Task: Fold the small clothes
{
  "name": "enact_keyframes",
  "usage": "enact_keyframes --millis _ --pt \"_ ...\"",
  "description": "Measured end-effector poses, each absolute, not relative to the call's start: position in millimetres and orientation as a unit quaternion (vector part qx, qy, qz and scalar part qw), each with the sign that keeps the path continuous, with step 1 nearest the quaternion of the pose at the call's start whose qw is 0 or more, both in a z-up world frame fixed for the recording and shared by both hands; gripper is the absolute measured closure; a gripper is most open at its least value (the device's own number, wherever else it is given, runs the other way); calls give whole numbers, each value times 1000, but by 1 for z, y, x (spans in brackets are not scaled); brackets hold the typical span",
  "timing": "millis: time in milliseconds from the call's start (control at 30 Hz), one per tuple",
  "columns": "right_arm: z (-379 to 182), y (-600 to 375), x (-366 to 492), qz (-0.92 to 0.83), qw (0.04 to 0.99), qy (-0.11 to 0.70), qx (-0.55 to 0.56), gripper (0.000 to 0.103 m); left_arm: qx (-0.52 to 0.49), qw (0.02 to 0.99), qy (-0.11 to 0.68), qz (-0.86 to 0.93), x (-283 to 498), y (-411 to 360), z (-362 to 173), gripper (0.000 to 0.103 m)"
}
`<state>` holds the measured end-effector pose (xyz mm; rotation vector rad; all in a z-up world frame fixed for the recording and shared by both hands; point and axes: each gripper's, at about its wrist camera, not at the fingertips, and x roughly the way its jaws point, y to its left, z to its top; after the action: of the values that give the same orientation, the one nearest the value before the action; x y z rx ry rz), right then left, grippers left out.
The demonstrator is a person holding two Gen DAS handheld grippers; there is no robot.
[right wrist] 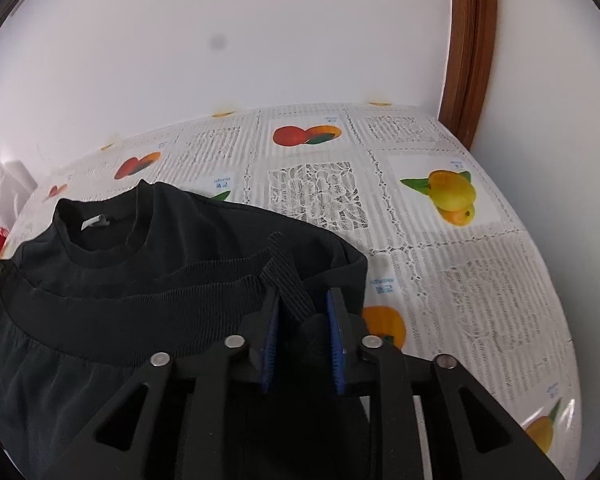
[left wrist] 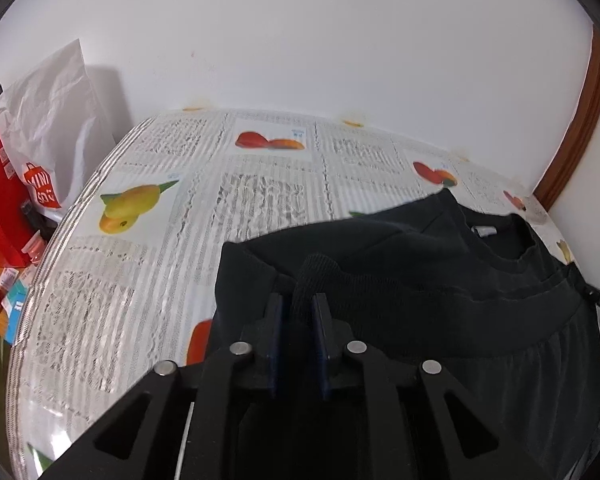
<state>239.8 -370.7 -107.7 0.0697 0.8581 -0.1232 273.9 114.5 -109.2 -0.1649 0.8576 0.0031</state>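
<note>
A black sweatshirt point(left wrist: 452, 280) lies on the table, its ribbed hem folded up toward the collar point(left wrist: 500, 240) with a white label inside. My left gripper point(left wrist: 299, 300) is shut on the left end of the ribbed hem point(left wrist: 312, 276). In the right wrist view the sweatshirt point(right wrist: 140, 280) fills the lower left, collar point(right wrist: 100, 232) at the far side. My right gripper point(right wrist: 304, 298) holds the right end of the ribbed hem point(right wrist: 288, 284) between its blue pads, jaws a little apart around bunched fabric.
The table carries a lace-and-fruit-print cover under clear plastic point(left wrist: 180, 220), which also shows in the right wrist view point(right wrist: 460, 260). A white wall stands behind. Red boxes and a white Miniso bag point(left wrist: 44, 152) sit past the left edge. A brown wooden frame point(right wrist: 468, 40) stands at the right.
</note>
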Motion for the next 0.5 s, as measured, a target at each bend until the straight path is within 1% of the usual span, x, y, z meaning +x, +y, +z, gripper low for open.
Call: enact_keyframes --millis 33,67,100,133,200,300,400,500 --pt "-104 -371 234 -65 909 410 31 62 -79 905 419 0 271 115 -108 85" --pt "-100 -370 227 -68 911 406 28 60 -76 904 420 -4 266 115 -106 80" --pt "-97 -370 217 -69 911 405 24 55 -70 904 422 -8 262 115 -105 75" --pt "-96 -370 211 -69 910 407 21 50 -63 903 424 -12 256 116 -103 74" --pt "-97 -371 198 -72 906 416 16 45 -59 901 428 -16 245 123 -102 73" --pt "-105 -375 179 -71 894 442 16 44 -70 893 444 -24 229 134 -105 68" --pt "-113 -378 160 -55 888 455 33 44 -79 884 459 -34 206 145 -112 68" --pt "-118 -375 144 -44 890 454 21 45 -90 882 460 -35 180 156 -118 66"
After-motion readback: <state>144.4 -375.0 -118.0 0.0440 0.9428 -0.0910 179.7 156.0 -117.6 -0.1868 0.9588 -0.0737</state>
